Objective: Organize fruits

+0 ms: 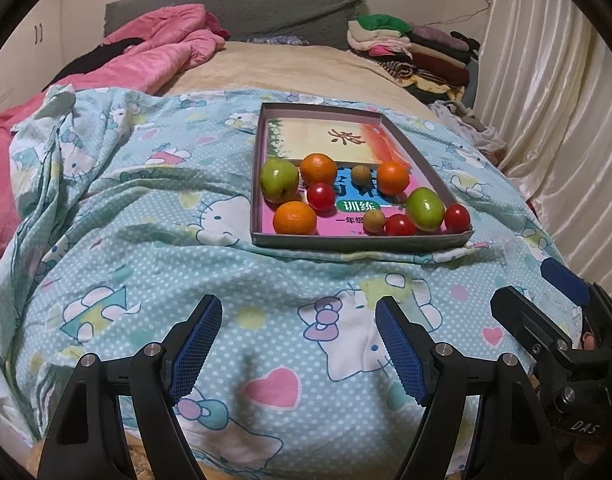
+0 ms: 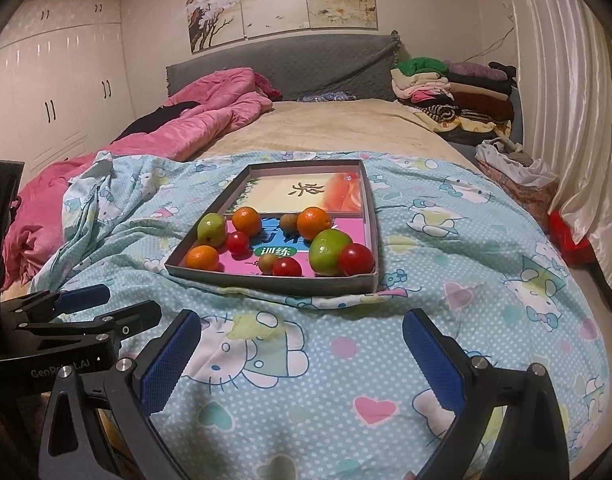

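Bed with a Hello Kitty quilt [image 1: 154, 216]; the shallow cardboard tray [image 1: 434, 184] sits on it, and everything below is placed relative to that tray. Inside, a cream book [image 1: 326, 136] covers the far half and a pink workbook [image 1: 346, 216] the near half. All fruit you can see lies in the tray's near half, on or beside the workbook, with none on the quilt outside the tray. The kinds are mixed: one green apple [image 1: 279, 179] at the left wall, another green apple [image 1: 425, 208] toward the near right corner; three oranges, one near-left [image 1: 294, 218], one mid-left [image 1: 318, 168], one mid-right [image 1: 392, 177]; three cherry tomatoes, mid [image 1: 321, 196], near edge [image 1: 400, 225], near right corner [image 1: 457, 217]; two small brownish fruits, kind unclear, one between the two far oranges [image 1: 361, 172], one at the near edge [image 1: 374, 220]. So this fits either fruit already gathered into the tray or fruit waiting to be sorted by kind; I can't settle which. Your left gripper [image 1: 298, 344] and right gripper [image 2: 302, 360] both hang over the quilt on the near side of the tray, well apart from it, jaws spread wide, nothing between them.
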A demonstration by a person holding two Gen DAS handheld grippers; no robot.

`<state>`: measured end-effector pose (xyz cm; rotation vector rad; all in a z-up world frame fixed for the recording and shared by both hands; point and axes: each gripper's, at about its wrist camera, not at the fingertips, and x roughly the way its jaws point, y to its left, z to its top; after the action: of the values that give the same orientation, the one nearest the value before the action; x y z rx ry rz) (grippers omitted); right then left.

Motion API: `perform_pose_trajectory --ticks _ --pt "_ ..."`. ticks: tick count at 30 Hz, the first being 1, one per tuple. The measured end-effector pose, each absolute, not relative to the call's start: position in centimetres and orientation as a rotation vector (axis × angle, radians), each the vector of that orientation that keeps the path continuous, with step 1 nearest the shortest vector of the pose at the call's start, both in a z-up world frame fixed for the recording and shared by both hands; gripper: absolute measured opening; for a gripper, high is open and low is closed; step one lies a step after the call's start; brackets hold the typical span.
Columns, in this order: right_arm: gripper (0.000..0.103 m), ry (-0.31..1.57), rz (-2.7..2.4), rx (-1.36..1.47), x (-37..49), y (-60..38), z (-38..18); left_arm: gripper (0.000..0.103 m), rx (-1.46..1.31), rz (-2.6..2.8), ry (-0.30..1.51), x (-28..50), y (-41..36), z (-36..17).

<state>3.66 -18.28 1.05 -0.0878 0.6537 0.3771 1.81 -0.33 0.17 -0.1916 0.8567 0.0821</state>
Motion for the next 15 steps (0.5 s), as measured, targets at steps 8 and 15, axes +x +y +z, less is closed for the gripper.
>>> perform_pose_trajectory --ticks 8,15 --pt "0.102 0.661 0.374 -0.096 3.64 -18.29 0.88 0.080 -0.181 0.083 0.860 1.86 -0.46 0.17" --pt "0.102 0.660 0.373 -0.097 3.67 -18.28 0.86 0.080 -0.192 0.082 0.865 1.86 -0.28 0.20"
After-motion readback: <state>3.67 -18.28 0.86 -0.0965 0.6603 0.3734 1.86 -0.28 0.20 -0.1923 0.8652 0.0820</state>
